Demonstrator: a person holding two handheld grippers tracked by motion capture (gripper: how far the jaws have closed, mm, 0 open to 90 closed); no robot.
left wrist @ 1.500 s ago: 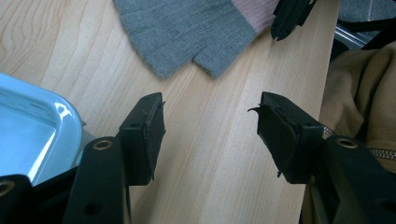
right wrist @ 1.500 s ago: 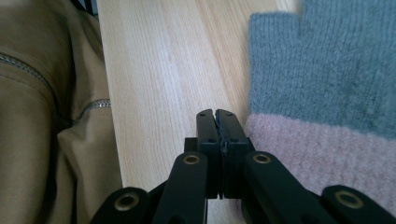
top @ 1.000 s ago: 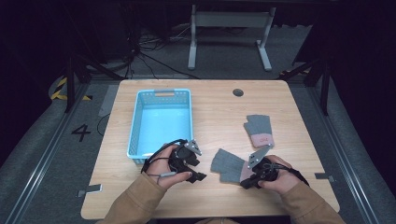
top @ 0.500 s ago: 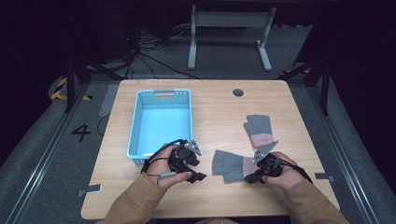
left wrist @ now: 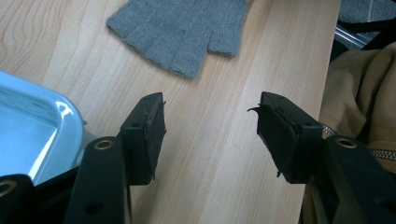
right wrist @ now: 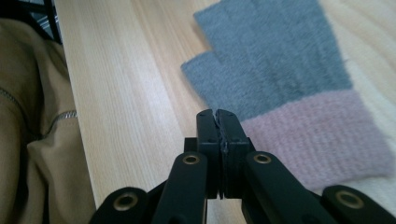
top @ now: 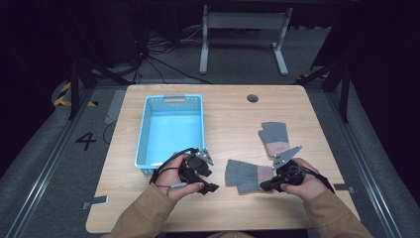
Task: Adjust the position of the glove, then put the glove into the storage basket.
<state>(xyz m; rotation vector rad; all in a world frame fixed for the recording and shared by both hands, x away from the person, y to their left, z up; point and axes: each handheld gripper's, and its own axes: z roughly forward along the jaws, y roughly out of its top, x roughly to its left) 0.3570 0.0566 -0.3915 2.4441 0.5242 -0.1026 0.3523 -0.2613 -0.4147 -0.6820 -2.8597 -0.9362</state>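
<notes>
Right gripper (right wrist: 218, 116) view – jaws shut, nothing held, beside grey-and-pink knit fingerless glove (right wrist: 289, 93); left gripper (left wrist: 208, 121) wide open, empty; high view adds 2nd glove (top: 275, 137).

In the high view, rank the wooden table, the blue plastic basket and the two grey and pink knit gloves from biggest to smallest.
1. Wooden table, the largest.
2. Blue plastic basket.
3. The grey and pink knit glove nearer the person and the farther one look about alike; the right gripper covers part of the nearer cuff, so I won't rank them.
</notes>
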